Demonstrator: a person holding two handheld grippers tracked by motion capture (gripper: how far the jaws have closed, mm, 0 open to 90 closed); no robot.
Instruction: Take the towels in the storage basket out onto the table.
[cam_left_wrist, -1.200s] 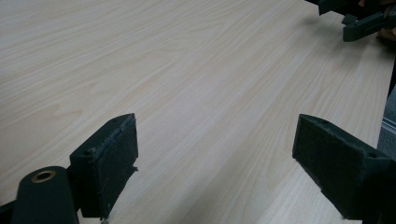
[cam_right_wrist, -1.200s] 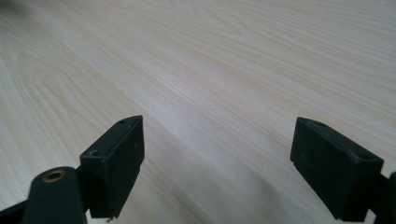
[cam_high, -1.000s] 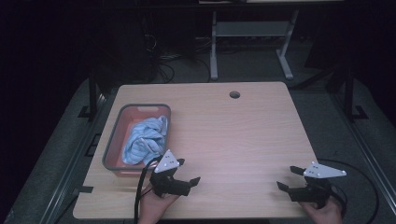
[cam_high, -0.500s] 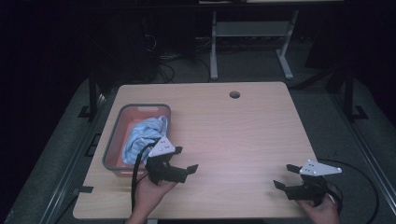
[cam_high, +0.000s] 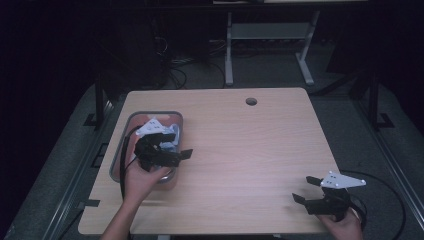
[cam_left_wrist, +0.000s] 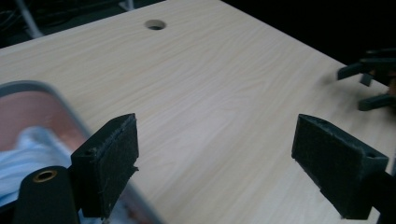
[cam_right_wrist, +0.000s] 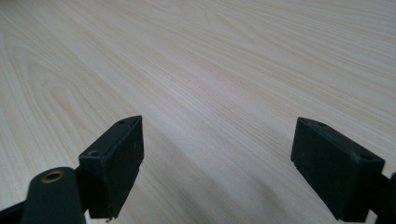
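Your left hand-held gripper (cam_high: 172, 150) hangs over the near right part of the tray (cam_high: 120, 150), at the left side of the counter (cam_high: 250, 145). Its jaws stand wide apart and hold nothing. In the left gripper view one jaw sits above the tray's grey rim (cam_left_wrist: 46, 88) and the other above bare wood. Your left hand (cam_high: 142, 177) grips it from behind, over the tray's near edge.

Inside the tray lies a crumpled light blue cloth (cam_high: 167, 141); in the high view your gripper covers much of it, and the left gripper view shows a pale fold of it (cam_left_wrist: 28, 154) low at the left, beside the tray's reddish floor.

Past the middle of the counter, toward the far edge, you have a round hole (cam_high: 251, 101) in the wood.

At the near right corner, your right hand-held gripper (cam_high: 307, 190) sits low over the counter, well apart from the tray. Its jaws are spread wide and hold nothing, with only wood grain between them in the right gripper view.
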